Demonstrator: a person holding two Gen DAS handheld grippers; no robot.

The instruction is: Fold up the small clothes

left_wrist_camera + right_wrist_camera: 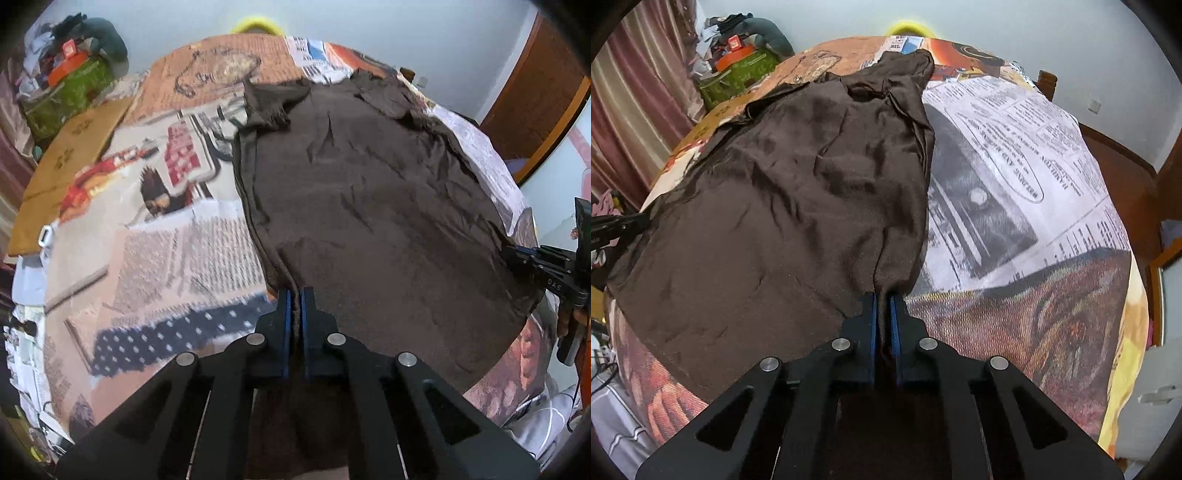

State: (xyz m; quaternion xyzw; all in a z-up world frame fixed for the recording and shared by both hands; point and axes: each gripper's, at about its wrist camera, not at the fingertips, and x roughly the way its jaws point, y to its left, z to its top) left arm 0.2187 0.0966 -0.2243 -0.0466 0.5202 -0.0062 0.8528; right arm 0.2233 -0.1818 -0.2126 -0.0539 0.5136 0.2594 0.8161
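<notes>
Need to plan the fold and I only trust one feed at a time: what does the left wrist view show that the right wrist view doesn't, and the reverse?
Only the left wrist view: the left gripper shut on the brown garment's near left corner, and the bed cover's cartoon prints.

Only the right wrist view: the right gripper shut on the near right corner, and a black-and-white newspaper print right of the cloth.

Both: the garment spread flat, the clutter pile at far left, and each other's fingers at the frame edge.

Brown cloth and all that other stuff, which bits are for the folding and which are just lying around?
For the folding:
brown cloth
left gripper
right gripper

Just lying around:
green box
cardboard
newspaper-print cover underneath
</notes>
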